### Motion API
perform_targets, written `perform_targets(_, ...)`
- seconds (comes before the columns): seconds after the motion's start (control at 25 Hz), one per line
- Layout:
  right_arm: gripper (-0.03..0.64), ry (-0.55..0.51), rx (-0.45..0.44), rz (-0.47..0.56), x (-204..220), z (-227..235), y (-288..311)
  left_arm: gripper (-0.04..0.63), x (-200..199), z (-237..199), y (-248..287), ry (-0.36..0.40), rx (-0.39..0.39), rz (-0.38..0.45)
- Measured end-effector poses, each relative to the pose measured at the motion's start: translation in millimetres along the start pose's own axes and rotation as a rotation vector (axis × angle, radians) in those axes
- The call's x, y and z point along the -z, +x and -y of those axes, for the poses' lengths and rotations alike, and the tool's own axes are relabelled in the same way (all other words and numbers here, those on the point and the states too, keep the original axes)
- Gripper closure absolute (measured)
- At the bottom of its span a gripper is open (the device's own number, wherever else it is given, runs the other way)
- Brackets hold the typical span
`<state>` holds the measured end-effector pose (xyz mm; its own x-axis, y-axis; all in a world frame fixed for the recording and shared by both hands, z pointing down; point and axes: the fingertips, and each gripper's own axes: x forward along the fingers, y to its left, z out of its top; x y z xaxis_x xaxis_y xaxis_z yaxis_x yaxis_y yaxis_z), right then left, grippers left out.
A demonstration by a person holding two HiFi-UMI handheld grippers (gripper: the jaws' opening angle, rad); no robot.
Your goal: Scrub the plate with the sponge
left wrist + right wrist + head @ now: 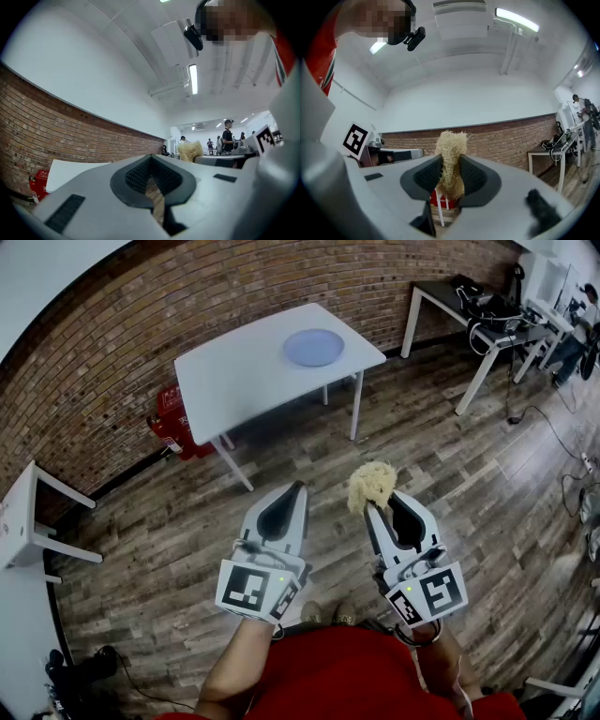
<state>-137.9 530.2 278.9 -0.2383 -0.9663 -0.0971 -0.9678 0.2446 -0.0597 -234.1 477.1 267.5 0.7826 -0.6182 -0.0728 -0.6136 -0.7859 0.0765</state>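
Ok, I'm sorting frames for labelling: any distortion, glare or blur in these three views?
Head view: strong fisheye, the brick wall bows, corners go black, plate evenly lit. Left gripper view: ceiling light blows out to white. Right gripper view: sponge fibres sharp, rim vignetted.

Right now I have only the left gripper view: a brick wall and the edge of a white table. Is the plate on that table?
Observer: Yes. The head view shows a pale blue plate lying on the white table, near its right end in that picture.
Operator: Is the yellowish tuft beside me held?
Observer: That is the sponge; the right gripper view shows the right hand-held gripper shut on it.
Operator: Is it near the plate?
Observer: No. In the head view it and the left hand-held gripper hang over the wooden floor, apart from the table.
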Motion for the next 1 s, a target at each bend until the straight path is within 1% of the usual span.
perform_targets(0.2,0.499,-0.008,-0.003,-0.006,2,9,-3,0.581,3,6,6,0.001,-0.002,-0.001)
perform_targets(0.36,0.497,0.014,-0.002,-0.009,3,20,-6,0.581,6,10,12,-0.006,-0.011,-0.006)
perform_targets(0.6,0.497,0.039,-0.004,0.005,1,47,-13,0.581,13,16,28,-0.02,-0.034,-0.014)
perform_targets(0.84,0.497,0.033,-0.004,0.019,-4,81,-18,0.581,16,28,51,-0.007,-0.048,-0.02)
perform_targets(1.0,0.497,0.032,-0.004,0.021,-9,95,-14,0.581,14,28,63,0.0,-0.057,-0.022)
